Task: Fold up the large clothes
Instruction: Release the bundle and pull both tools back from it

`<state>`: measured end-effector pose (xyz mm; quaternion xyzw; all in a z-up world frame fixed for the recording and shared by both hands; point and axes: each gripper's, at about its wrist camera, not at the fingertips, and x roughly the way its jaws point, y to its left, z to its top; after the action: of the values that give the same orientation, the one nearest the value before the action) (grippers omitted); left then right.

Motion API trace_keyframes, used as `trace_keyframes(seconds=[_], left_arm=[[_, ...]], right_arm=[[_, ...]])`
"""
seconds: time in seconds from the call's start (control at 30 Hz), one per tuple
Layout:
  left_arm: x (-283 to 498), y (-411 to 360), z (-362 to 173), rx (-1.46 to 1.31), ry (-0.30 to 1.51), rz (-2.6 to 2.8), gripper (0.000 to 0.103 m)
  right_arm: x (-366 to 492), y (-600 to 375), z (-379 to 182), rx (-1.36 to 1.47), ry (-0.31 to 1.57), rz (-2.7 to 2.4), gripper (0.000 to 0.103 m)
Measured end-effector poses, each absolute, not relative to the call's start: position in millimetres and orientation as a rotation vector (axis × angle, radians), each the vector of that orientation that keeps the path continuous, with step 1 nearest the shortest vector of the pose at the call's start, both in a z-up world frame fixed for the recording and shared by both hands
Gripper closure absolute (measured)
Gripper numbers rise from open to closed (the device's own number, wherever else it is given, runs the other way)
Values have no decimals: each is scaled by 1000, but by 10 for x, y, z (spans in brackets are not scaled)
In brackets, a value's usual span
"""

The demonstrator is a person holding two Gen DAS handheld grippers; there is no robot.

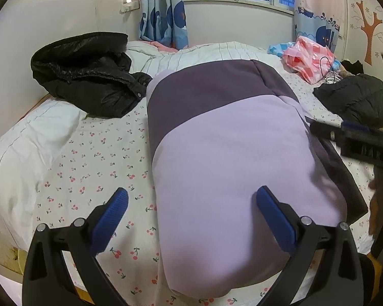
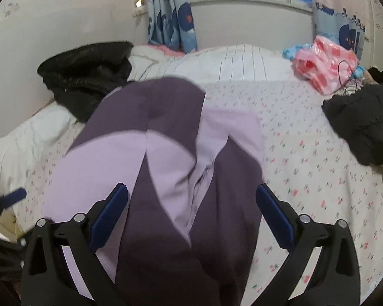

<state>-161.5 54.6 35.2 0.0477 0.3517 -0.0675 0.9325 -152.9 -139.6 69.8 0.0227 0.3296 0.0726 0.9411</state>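
Observation:
A large lilac and dark purple garment (image 1: 229,148) lies folded on the cherry-print bed sheet (image 1: 94,168). My left gripper (image 1: 191,201) is open above its near left edge, one finger over the sheet and one over the lilac cloth. My right gripper (image 2: 191,199) is open above the garment (image 2: 166,158), over its dark purple and lilac folds. The right gripper also shows in the left wrist view (image 1: 355,140) at the garment's right edge. A blue tip of the left gripper (image 2: 15,196) shows at the left of the right wrist view.
A black puffer jacket (image 1: 89,74) lies at the back left by the wall. Another dark jacket (image 1: 357,99) lies at the right. A pink plastic bag (image 1: 309,58) and a striped white quilt (image 1: 204,51) are at the back. Curtains (image 1: 163,17) hang under the window.

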Motion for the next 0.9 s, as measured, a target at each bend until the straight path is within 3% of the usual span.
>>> trace_keyframes(seconds=[0.17,0.43,0.9], left_arm=[[-1602,536,357,94,719,-140,6],[-1606,505,368,105,711,-144,6],[-1622,565,426,10,801,-195,6]], right_arm=[[-1302,-1411,826,21,648,131,6],[-1095,-1503,376,54,803,123,6],[-1958,-1568,533,-1,773,60,6]])
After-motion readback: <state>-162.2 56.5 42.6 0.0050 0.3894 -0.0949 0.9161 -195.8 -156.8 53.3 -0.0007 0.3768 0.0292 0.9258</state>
